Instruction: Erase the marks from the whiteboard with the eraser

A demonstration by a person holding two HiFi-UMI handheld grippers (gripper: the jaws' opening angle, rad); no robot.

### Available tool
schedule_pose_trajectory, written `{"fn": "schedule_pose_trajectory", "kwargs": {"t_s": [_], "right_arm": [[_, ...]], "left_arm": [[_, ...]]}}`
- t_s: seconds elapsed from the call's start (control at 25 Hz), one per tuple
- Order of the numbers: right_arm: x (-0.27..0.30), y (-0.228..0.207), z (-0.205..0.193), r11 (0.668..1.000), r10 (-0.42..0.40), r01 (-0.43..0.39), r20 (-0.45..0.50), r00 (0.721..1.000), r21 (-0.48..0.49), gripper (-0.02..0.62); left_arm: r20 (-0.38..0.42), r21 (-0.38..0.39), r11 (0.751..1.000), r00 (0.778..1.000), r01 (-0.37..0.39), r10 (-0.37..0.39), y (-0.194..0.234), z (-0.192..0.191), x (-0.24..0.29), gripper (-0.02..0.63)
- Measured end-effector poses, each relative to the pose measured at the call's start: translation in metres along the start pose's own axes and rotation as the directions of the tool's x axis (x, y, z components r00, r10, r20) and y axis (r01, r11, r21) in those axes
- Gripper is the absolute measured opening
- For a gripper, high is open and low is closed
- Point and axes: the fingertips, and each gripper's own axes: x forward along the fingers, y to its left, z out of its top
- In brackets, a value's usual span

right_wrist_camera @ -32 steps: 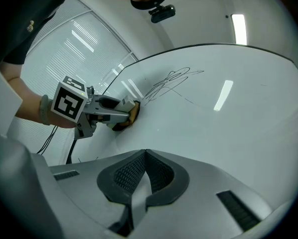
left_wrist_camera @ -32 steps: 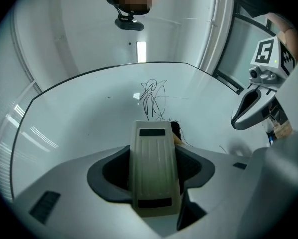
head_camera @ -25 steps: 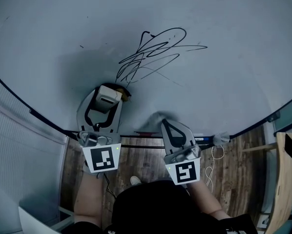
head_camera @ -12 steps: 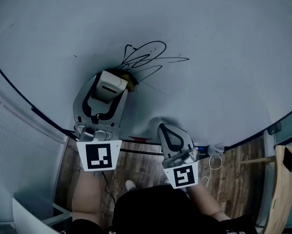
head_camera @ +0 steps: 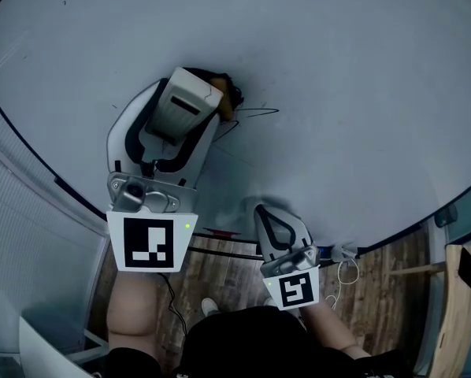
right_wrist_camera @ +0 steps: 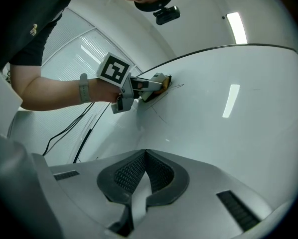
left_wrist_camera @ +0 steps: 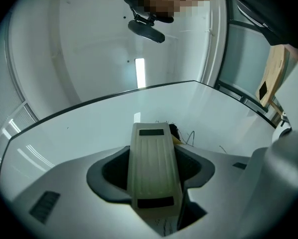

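Observation:
The whiteboard fills the head view. My left gripper is shut on a beige eraser, whose dark felt end is pressed on the board. A few thin black marks stick out to the right of the eraser. In the left gripper view the eraser lies between the jaws, with marks just past its tip. My right gripper is shut and holds nothing, low near the board's bottom edge. The right gripper view shows its jaws closed and the left gripper on the board.
A ledge with markers runs along the board's bottom edge. A white cable hangs over the wooden floor. A wooden panel stands at the far right. A ribbed grey wall lies to the left.
My left gripper has pushed the eraser up over the scribble. Most of the black scribble no longer shows; only a few lines remain. The right gripper has stayed shut by the ledge.

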Motion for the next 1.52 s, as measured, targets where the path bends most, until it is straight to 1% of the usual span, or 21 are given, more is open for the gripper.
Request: {"fn": "schedule_pose_trajectory", "kwargs": {"t_s": [0.12, 0.2, 0.36, 0.48, 0.64, 0.88, 1.08, 1.24, 1.28, 1.4, 1.44, 1.52], "right_arm": [[-0.002, -0.001, 0.002, 1.0, 0.008, -0.008, 0.009, 1.0, 0.01, 0.028], [-0.002, -0.001, 0.001, 1.0, 0.017, -0.017, 0.008, 1.0, 0.015, 0.028], [-0.002, 0.003, -0.003, 0.999, 0.039, -0.039, 0.0, 0.999, 0.013, 0.028], [-0.002, 0.007, -0.004, 0.998, 0.052, -0.052, 0.001, 0.999, 0.019, 0.028], [0.0, 0.013, -0.008, 0.996, 0.082, -0.082, -0.003, 0.997, 0.027, 0.028], [0.006, 0.029, -0.013, 0.991, 0.13, -0.129, -0.017, 0.991, 0.032, 0.028], [0.009, 0.042, -0.017, 0.986, 0.166, -0.165, -0.026, 0.986, 0.035, 0.028], [0.01, 0.05, -0.019, 0.982, 0.189, -0.188, -0.035, 0.981, 0.028, 0.028], [0.01, 0.051, -0.02, 0.981, 0.193, -0.192, -0.038, 0.98, 0.027, 0.028], [0.011, 0.053, -0.024, 0.979, 0.202, -0.201, -0.049, 0.978, 0.022, 0.028], [0.012, 0.054, -0.025, 0.979, 0.205, -0.204, -0.056, 0.977, 0.021, 0.028], [0.011, 0.056, -0.027, 0.978, 0.209, -0.208, -0.065, 0.976, 0.023, 0.028]], "left_arm": [[0.023, 0.03, 0.999, 1.0, 0.011, -0.012, 0.004, 0.016, 0.011, 0.262], [0.035, 0.043, 0.999, 0.999, 0.013, -0.015, 0.005, 0.021, 0.014, 0.262], [0.068, 0.027, 0.999, 0.998, -0.018, 0.016, 0.004, 0.017, 0.008, 0.262], [0.06, 0.005, 1.0, 0.998, -0.021, 0.02, 0.001, 0.005, -0.001, 0.262], [0.015, -0.039, 0.999, 0.999, -0.028, 0.029, -0.008, -0.024, -0.02, 0.262], [-0.068, -0.069, 0.997, 0.997, -0.032, 0.027, -0.022, -0.072, -0.052, 0.262], [-0.164, -0.102, 0.994, 0.986, -0.048, 0.031, -0.032, -0.112, -0.08, 0.262], [-0.209, -0.147, 0.986, 0.977, -0.081, 0.049, -0.038, -0.139, -0.101, 0.262], [-0.224, -0.15, 0.985, 0.973, -0.083, 0.048, -0.04, -0.145, -0.105, 0.262], [-0.263, -0.101, 0.994, 0.965, -0.037, 0.009, -0.046, -0.161, -0.115, 0.262], [-0.256, -0.128, 0.99, 0.966, -0.054, 0.02, -0.045, -0.162, -0.117, 0.262], [-0.234, -0.218, 0.969, 0.97, -0.119, 0.067, -0.041, -0.162, -0.119, 0.262]]}}
